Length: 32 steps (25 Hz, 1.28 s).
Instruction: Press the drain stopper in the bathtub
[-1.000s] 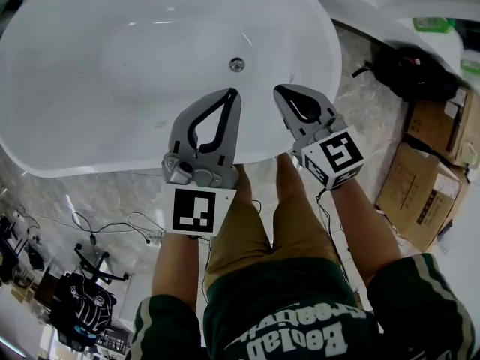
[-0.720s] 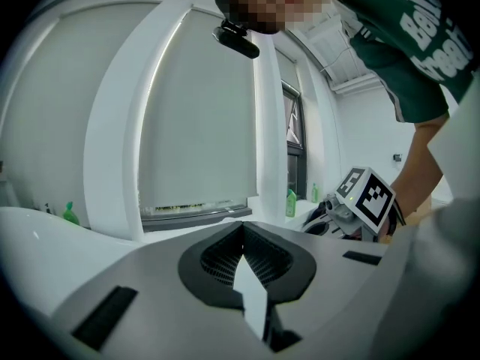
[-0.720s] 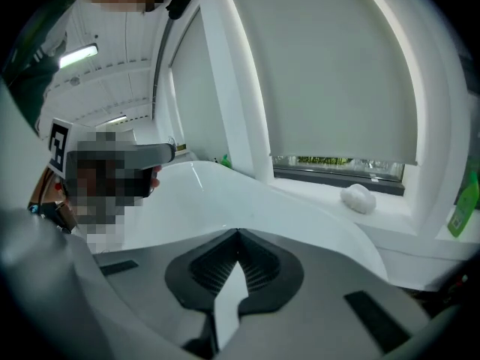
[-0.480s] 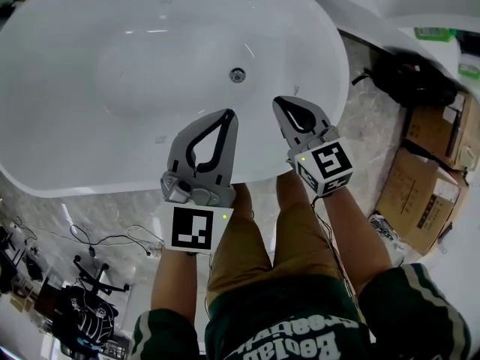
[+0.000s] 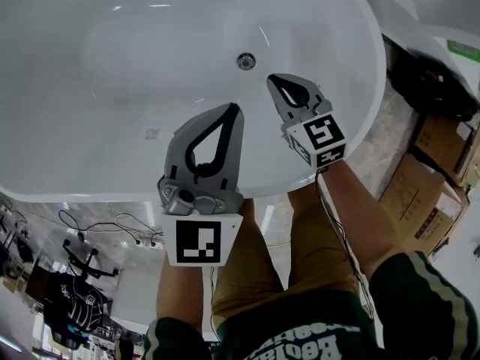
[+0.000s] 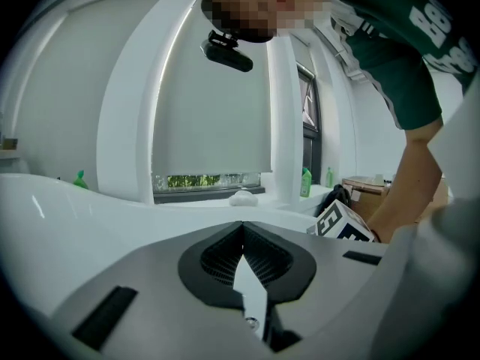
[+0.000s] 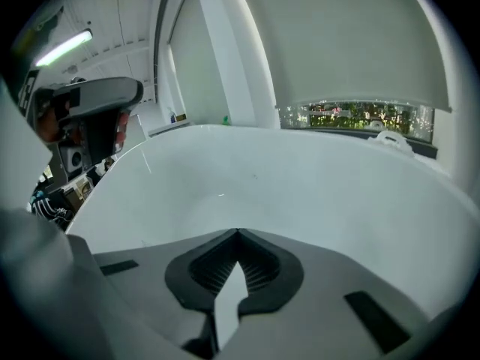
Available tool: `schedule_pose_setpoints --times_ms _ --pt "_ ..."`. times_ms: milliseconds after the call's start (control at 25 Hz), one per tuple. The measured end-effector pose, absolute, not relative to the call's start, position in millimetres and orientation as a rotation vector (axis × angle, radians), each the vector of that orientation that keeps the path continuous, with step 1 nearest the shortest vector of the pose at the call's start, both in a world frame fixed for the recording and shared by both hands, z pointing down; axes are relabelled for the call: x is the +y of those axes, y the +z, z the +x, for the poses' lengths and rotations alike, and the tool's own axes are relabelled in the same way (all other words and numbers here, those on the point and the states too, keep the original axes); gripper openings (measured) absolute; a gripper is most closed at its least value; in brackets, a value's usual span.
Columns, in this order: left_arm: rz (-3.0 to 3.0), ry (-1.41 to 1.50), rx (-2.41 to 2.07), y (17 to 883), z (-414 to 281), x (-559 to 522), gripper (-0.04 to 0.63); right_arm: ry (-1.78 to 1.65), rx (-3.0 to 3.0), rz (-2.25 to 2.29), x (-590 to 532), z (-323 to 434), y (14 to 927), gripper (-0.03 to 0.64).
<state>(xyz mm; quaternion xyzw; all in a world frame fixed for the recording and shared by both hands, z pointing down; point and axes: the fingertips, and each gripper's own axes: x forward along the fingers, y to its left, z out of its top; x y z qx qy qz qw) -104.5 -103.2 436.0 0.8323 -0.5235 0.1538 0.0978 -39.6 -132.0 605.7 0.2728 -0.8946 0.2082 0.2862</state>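
The white bathtub fills the upper part of the head view, and its near rim runs across just in front of the person's legs. The drain stopper is a small round metal piece that sits in the floor of the tub, closer to the right end than to the left end.

The right gripper hangs inside the tub, above the floor near the right end. Its tip points toward the drain stopper and is near it, but the two are apart. Its two jaws are pressed together at the tips, and nothing is between them; its own view shows only the smooth white wall of the tub in front.

The left gripper is over the near rim, and its tip reaches into the tub. It is farther from the stopper than the right one. Its jaws also meet at the tips, with nothing between them.

Outside the right end of the tub, cardboard boxes and a black bag are on the floor.
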Motion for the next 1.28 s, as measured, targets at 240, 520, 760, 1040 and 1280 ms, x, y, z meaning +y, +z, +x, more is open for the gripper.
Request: schedule_pose_setpoints --times_ms 240,520,760,1040,1280 --pt "2.396 0.424 -1.599 480 -115 -124 0.006 0.546 -2.335 0.587 -141 -64 678 0.015" --pt "2.334 0.414 -1.611 529 -120 -145 0.006 0.580 -2.230 0.524 -158 -66 753 0.015" --pt "2.278 0.422 -1.618 572 -127 -158 0.006 0.552 -2.161 0.443 -162 -67 810 0.015" --pt "2.214 0.430 -1.656 609 -146 -164 0.006 0.558 -2.049 0.386 -142 -62 872 0.015" --pt "2.157 0.459 -1.668 629 -153 -165 0.006 0.508 -2.014 0.348 -139 -68 903 0.015"
